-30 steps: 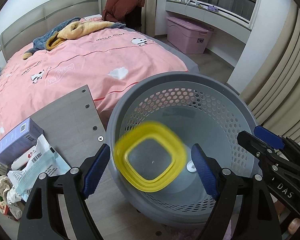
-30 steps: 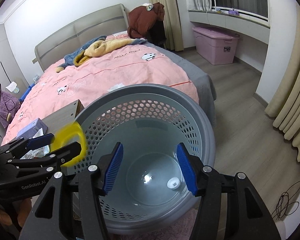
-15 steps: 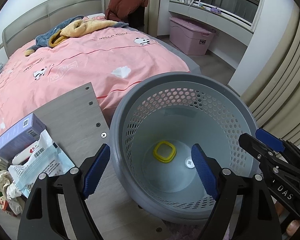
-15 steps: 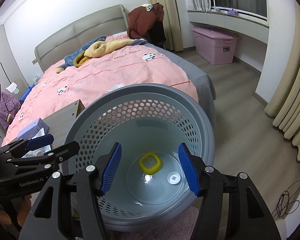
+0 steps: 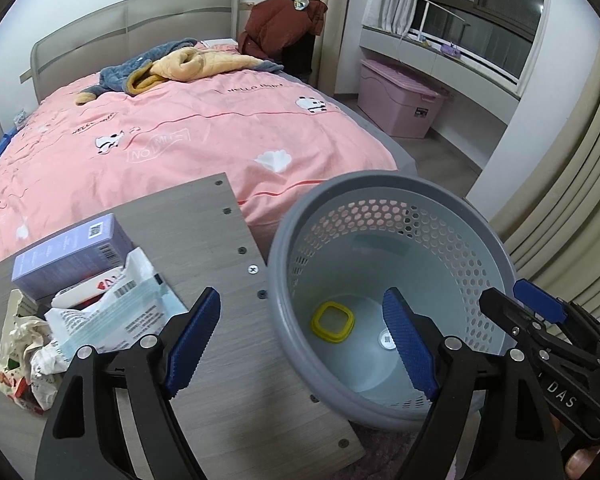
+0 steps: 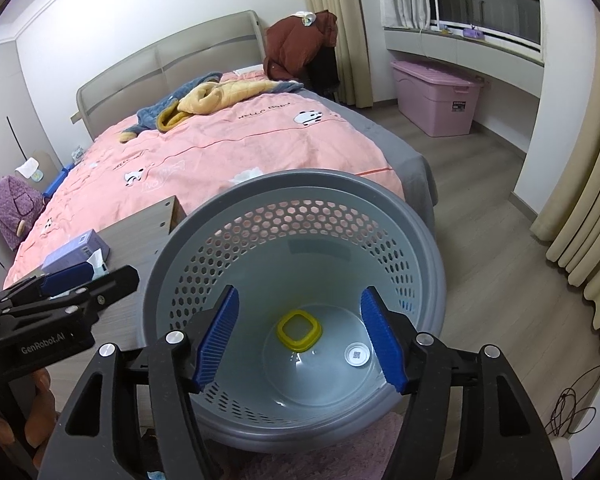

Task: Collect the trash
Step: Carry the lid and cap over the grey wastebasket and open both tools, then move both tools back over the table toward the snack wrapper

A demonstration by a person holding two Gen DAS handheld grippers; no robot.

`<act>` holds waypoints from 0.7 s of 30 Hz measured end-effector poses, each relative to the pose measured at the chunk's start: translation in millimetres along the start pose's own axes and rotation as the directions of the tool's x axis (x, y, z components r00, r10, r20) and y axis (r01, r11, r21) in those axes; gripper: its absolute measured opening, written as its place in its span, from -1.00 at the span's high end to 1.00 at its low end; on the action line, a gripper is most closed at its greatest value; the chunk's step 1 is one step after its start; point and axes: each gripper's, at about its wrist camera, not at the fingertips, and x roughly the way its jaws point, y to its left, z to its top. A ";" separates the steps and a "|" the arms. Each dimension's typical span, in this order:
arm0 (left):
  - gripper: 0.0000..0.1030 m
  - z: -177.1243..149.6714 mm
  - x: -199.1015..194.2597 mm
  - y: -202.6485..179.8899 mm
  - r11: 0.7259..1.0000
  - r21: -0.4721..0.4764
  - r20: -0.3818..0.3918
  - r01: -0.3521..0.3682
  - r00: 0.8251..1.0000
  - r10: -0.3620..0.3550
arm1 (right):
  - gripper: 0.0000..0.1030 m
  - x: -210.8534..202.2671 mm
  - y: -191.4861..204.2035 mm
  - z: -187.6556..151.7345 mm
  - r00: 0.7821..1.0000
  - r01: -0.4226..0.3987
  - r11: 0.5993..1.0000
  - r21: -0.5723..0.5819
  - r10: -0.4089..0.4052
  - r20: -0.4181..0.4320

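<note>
A grey perforated waste basket (image 5: 452, 200) stands beside a grey wooden table (image 5: 204, 236); it also shows in the right wrist view (image 6: 416, 236). A yellow square ring (image 5: 332, 322) and a small white round cap (image 5: 387, 337) lie on its bottom, also seen in the right wrist view: the ring (image 6: 299, 331), the cap (image 6: 357, 355). My left gripper (image 5: 300, 336) is open and empty over the table edge and basket rim. My right gripper (image 6: 300, 336) is open and empty above the basket. A pile of wrappers (image 5: 112, 316) and a purple box (image 5: 68, 256) lie on the table.
A bed with a pink cover (image 5: 172, 136) lies behind the table. A pink storage box (image 6: 436, 96) stands by the window. Curtains (image 6: 580, 208) hang on the right. A cable (image 6: 572, 408) lies on the wood floor.
The yellow ring left my left gripper's open jaws and dropped to the basket bottom. My left gripper has since shifted left, toward the table.
</note>
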 end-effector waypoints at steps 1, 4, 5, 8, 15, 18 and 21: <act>-0.55 -0.3 -1.9 2.1 1.000 -0.004 0.004 -0.001 1.000 0.001 | -0.21 -1.1 3.5 -0.2 1.000 -0.002 1.000 -0.007 0.002 0.001; -0.55 -2.7 -11.4 12.1 1.000 -0.025 0.028 -0.006 1.000 0.007 | -0.22 -3.4 12.6 -1.7 1.000 -0.007 1.000 -0.023 0.007 0.003; -0.55 -3.7 -14.3 14.8 0.999 -0.030 0.035 -0.010 0.999 0.011 | -0.22 -4.2 15.5 -2.1 1.000 -0.009 1.000 -0.028 0.010 0.003; -0.58 -5.2 -22.9 24.3 0.999 -0.046 0.054 -0.013 0.998 0.015 | -0.22 -7.6 26.9 -3.1 1.000 -0.018 0.999 -0.050 0.018 0.007; -0.59 -12.2 -46.0 52.1 0.995 -0.097 0.097 -0.032 0.994 0.041 | -0.24 -14.0 56.4 -6.8 0.999 -0.046 0.994 -0.099 0.047 0.014; -0.60 -15.0 -57.9 65.8 0.992 -0.120 0.119 -0.042 0.991 0.057 | -0.24 -16.7 70.9 -9.2 0.998 -0.064 0.991 -0.121 0.066 0.015; -0.63 -17.9 -69.9 80.7 0.988 -0.146 0.140 -0.051 0.988 0.071 | -0.24 -19.9 89.4 -10.8 0.996 -0.087 0.986 -0.144 0.091 0.017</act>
